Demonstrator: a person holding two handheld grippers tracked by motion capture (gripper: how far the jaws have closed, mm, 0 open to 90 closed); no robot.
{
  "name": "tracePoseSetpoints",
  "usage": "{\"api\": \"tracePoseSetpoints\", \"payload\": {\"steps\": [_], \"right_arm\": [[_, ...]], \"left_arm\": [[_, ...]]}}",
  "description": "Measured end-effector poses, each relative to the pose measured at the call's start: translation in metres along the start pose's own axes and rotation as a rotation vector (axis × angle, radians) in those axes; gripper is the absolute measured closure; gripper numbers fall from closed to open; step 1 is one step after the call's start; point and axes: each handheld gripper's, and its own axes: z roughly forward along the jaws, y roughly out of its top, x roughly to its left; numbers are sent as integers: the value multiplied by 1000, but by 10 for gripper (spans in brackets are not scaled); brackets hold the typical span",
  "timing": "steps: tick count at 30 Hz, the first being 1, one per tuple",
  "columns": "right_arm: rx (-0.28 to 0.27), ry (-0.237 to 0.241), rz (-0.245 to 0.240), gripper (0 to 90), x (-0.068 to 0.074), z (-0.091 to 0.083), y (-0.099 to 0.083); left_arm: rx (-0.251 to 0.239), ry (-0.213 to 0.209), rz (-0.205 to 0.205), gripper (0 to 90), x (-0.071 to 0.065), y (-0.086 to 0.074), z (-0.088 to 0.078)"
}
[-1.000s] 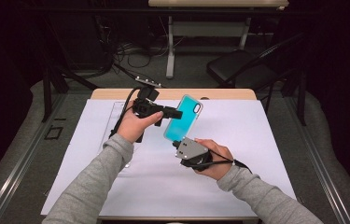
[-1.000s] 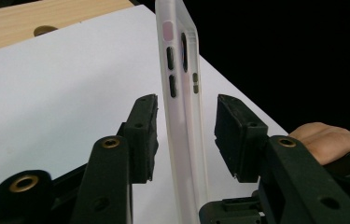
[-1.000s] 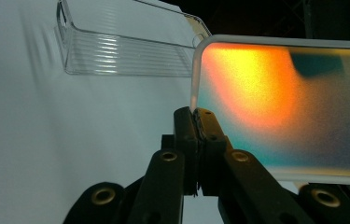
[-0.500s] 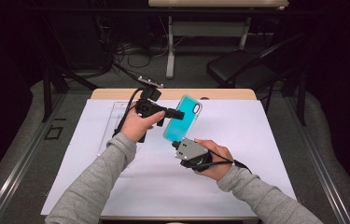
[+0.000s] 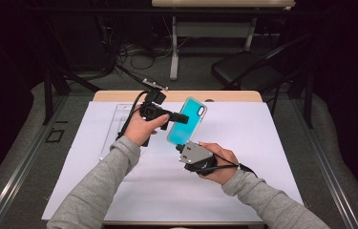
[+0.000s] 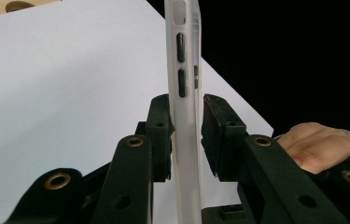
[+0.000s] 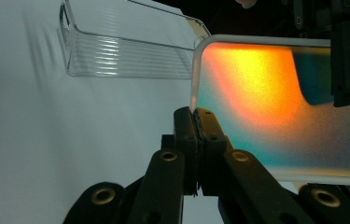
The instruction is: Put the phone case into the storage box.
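A teal phone case (image 5: 188, 117) is held up above the white sheet (image 5: 272, 143), tilted with its camera hole at the top. My right gripper (image 5: 180, 147) is shut on its lower edge; in the right gripper view the jaws (image 7: 196, 116) pinch the rim of the case (image 7: 266, 102), which glows orange and teal. My left gripper (image 5: 181, 119) comes in from the left across the case's middle. Its jaws have just been closing, and in the left gripper view the pads (image 6: 185, 135) sit against both faces of the edge-on case (image 6: 184, 70).
A clear plastic tray (image 7: 121, 51) lies on the sheet to the left, faint in the high view (image 5: 117, 126). The wooden table edge (image 5: 234, 96) runs along the back. A black chair (image 5: 248, 71) and cables stand beyond it. The person's right hand (image 6: 322, 149) is beside the case.
The left gripper's jaws have narrowed onto the case. Both hands and the case stay where they were.
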Motion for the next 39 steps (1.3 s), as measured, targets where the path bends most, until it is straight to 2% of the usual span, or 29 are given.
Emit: {"api": "tracePoseSetpoints", "payload": {"steps": [11, 19, 23, 39], "right_arm": [[-1, 2, -1, 892, 1, 0, 0], [2, 3, -3, 892, 1, 1, 0], [0, 5, -5, 892, 1, 1, 0], [1, 11, -3, 891, 1, 1, 0]], "left_arm": [[3, -11, -15, 797, 3, 0, 1], [8, -16, -25, 804, 4, 0, 1], [9, -18, -61, 807, 5, -1, 0], [12, -27, -77, 810, 7, -2, 0]]}}
